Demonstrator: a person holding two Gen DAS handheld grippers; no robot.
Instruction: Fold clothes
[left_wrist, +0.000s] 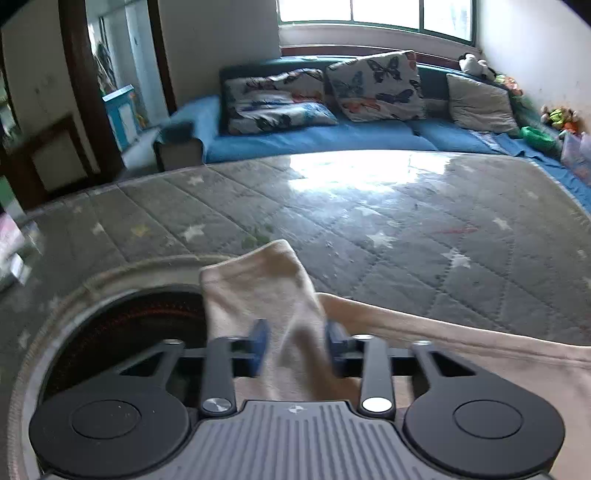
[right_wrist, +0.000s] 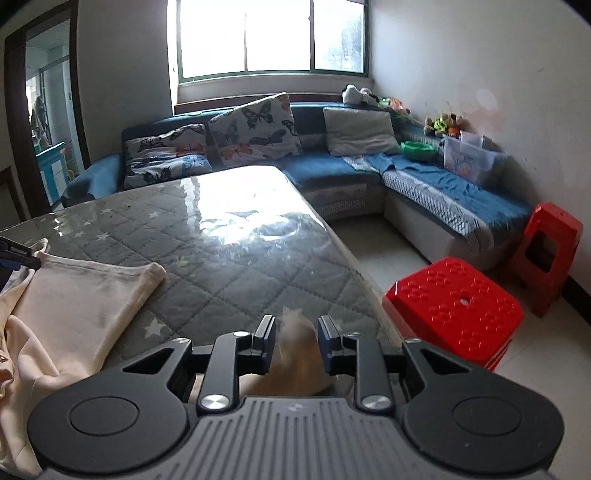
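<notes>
Item: cream garment (right_wrist: 77, 295), lying at near-left part of grey quilted table cover (left_wrist: 369, 229), one sleeve end spread flat toward table centre, rest bunched at near edge. My left gripper (left_wrist: 295, 343): blue pads apart, a cream sleeve cuff (left_wrist: 258, 284) standing up btwn them; fabric fills most of the gap, but can't tell if pads actually press it. My right gripper (right_wrist: 295, 343): jaws apart, blurred cream fabric corner (right_wrist: 299, 339) rising btwn the pads, gaps visible either side, so not clamped. Edges: table's right edge runs diagonally just beside right gripper, dropping to pale floor (right_wrist: 388, 251). Round opening w/ dark interior (left_wrist: 129, 325) in the cover sits just left of left gripper, touching the cuff in view. Open room: far half of table bare and glossy w/ window glare, wide free surface ahead of both grippers. Off-table: two red plastic stools (right_wrist: 458, 306) near right edge, one further back by the wall; blue corner sofa (right_wrist: 424, 184) w/ butterfly cushions (left_wrist: 376, 85) past far edge; doorway (left_wrist: 110, 74) at left.
</notes>
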